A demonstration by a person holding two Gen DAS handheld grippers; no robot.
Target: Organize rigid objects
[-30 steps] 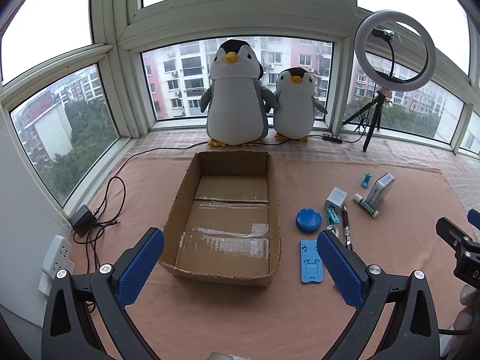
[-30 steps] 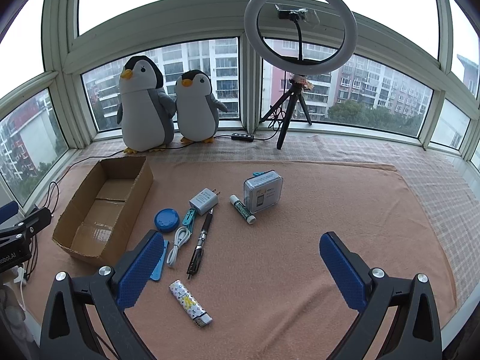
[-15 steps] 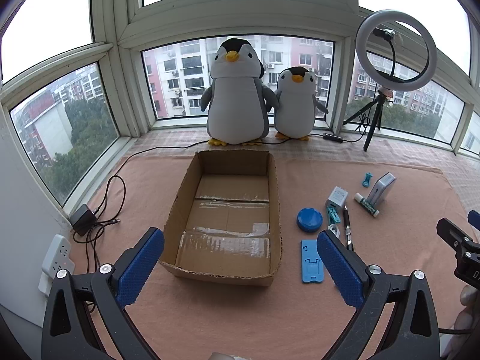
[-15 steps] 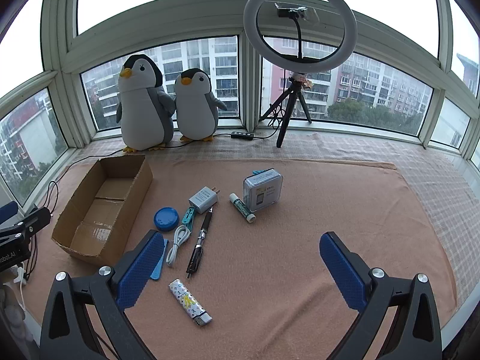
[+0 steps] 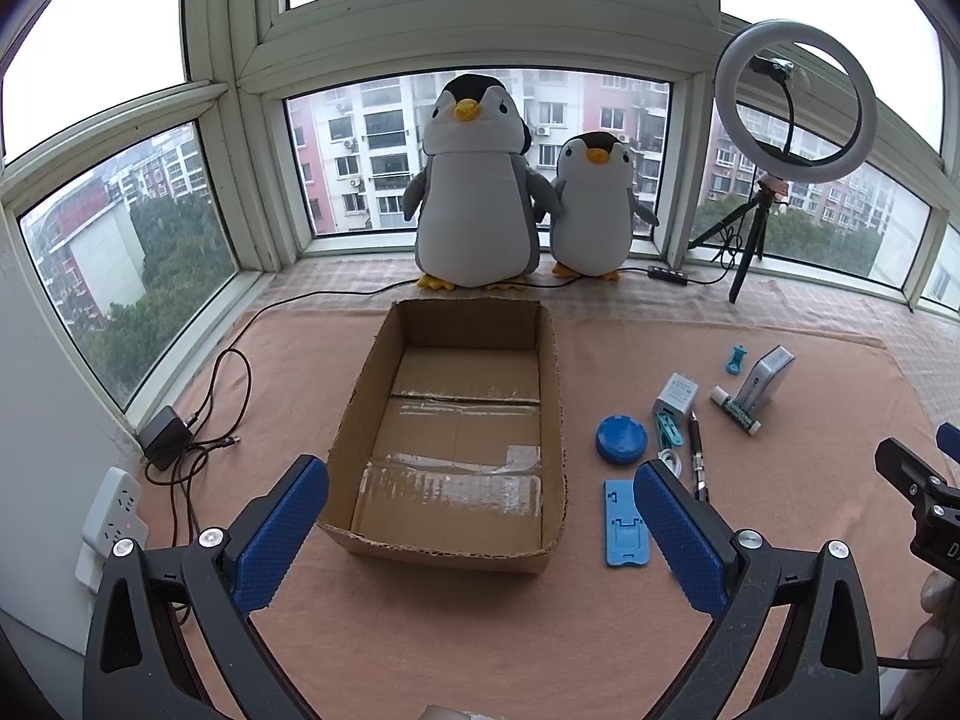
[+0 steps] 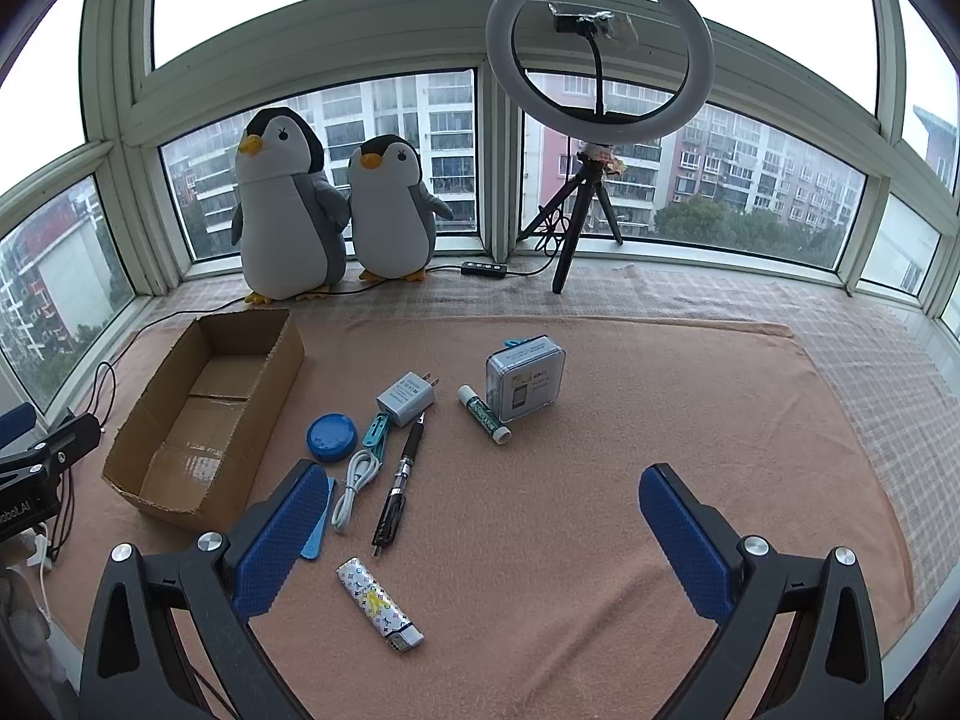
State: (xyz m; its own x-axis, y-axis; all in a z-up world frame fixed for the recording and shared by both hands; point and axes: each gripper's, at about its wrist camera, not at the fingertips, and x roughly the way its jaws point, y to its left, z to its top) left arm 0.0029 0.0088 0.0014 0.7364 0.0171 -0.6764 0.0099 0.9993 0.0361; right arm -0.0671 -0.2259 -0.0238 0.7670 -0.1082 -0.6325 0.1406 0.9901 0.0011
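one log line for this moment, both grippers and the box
left gripper: open, empty | right gripper: open, empty | cardboard box: empty | items on mat

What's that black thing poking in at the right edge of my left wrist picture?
Observer: That is the right gripper. Its jaws stand wide open and hold nothing.
Operator: Is there anything near it that I can't see?
Observer: Yes, a white patterned lighter lies on the peach cloth just in front of it.
Operator: What's the white bit peeking out by the black pen?
Observer: A white charging cable, folded into a long loop and lying alongside the pen.
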